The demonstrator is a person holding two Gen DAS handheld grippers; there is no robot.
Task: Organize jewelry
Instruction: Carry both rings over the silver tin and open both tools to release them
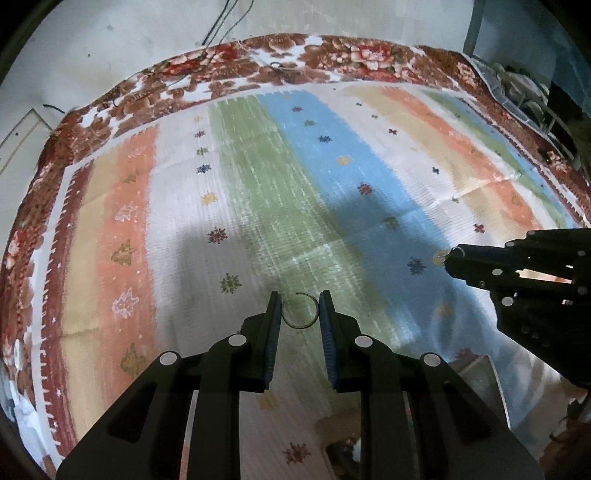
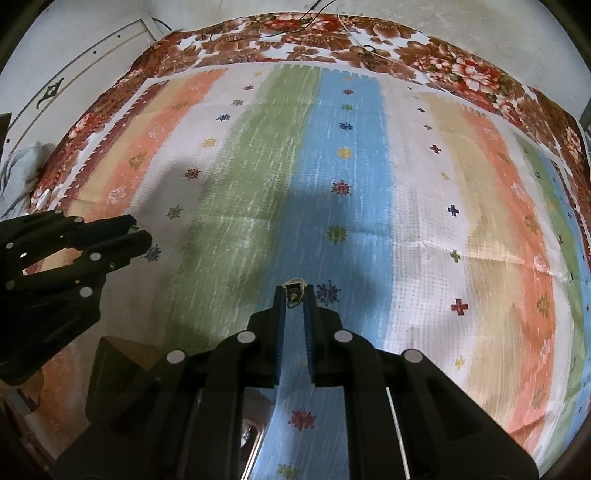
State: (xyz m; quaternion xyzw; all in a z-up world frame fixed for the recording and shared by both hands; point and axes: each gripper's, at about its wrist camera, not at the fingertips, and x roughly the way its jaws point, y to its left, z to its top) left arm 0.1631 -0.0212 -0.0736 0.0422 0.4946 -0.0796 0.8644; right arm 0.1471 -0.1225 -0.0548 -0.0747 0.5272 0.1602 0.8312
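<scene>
I have the left claw [image 1: 299, 308] pinched on a thin open hoop [image 1: 298, 310], each blue pad touching one side of the wire, held over the green stripe of the striped cloth [image 1: 258, 177]. My right claw [image 2: 295, 295] is nearly closed, gripping a small gold earring [image 2: 294, 290] at its fingertips above the blue stripe.

The cloth spreads wide and flat ahead of both claws, bare of other objects as far as its saw-tooth edge. Past that edge runs a floral blanket [image 1: 332, 55], then a pale wall [image 1: 92, 44] with thin wires [image 1: 221, 22] hanging down it. I cannot tell whether the surface under the cloth is a bed or a counter.

From the left wrist camera, the right claw [image 1: 448, 258] enters from the right, well apart from my hoop, with the earring [image 1: 439, 257] showing as a pale disc at its tip. The right wrist camera shows the left claw [image 2: 136, 232] at the left edge, but the hoop is too faint to make out there. It also shows a shiny metal rim [image 2: 255, 435] low between the claw's arms and a brown box [image 2: 122, 354] beside it.
</scene>
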